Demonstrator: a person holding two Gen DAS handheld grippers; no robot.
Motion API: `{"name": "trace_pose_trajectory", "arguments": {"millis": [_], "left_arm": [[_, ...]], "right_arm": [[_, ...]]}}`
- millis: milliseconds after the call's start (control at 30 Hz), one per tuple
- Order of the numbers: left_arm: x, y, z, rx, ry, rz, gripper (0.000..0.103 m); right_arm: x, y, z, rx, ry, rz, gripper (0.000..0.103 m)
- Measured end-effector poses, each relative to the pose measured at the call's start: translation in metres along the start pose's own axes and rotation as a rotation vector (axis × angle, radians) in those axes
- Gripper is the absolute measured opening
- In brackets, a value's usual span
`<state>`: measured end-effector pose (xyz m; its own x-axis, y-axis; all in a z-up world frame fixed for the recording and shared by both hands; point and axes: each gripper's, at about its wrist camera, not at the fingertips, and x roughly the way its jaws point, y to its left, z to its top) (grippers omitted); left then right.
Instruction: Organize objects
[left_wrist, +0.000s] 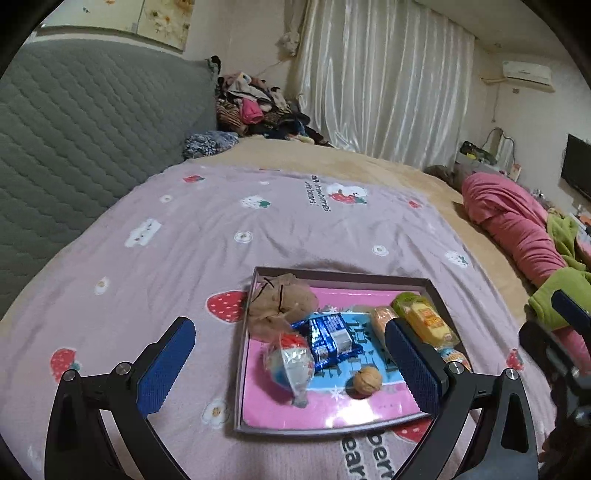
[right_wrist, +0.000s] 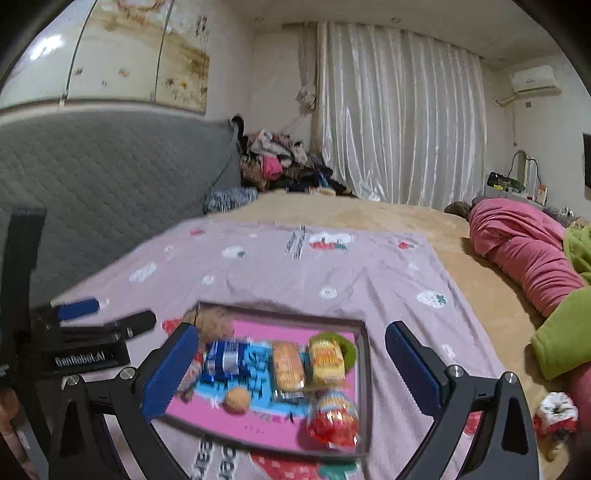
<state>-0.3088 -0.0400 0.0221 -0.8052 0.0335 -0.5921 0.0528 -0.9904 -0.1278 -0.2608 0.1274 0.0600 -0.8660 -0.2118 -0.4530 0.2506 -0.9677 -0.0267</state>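
The shallow tray at lower centre already holds snack packets and a walnut. Both the left gripper and right gripper are wide apart and empty. One red-and-white packet at lower right appears left outside.

I see a bed with a grey quilted headboard. White shiny curtains cover the far wall, an air conditioner mounted beside them.

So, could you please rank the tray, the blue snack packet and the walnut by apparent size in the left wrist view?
1. Tray, clearly the largest, since it holds the others.
2. Blue snack packet, lying mid-tray.
3. Walnut, smallest, although it lies slightly nearer the camera than the packet.
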Motion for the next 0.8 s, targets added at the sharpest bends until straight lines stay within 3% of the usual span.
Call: {"name": "trace_pose_trajectory", "arguments": {"millis": [333,800], "left_arm": [[-0.061,-0.016,-0.034,0.098,0.034,0.031,0.102],[-0.142,0.013,-0.051,0.091,-0.003,0.064,0.102]], "right_arm": [[-0.053,0.007,-0.003,-0.008,0.051,0.008,0.102],[-0.112,0.026,-0.011,0.023,0.079,0.065,0.102]]}}
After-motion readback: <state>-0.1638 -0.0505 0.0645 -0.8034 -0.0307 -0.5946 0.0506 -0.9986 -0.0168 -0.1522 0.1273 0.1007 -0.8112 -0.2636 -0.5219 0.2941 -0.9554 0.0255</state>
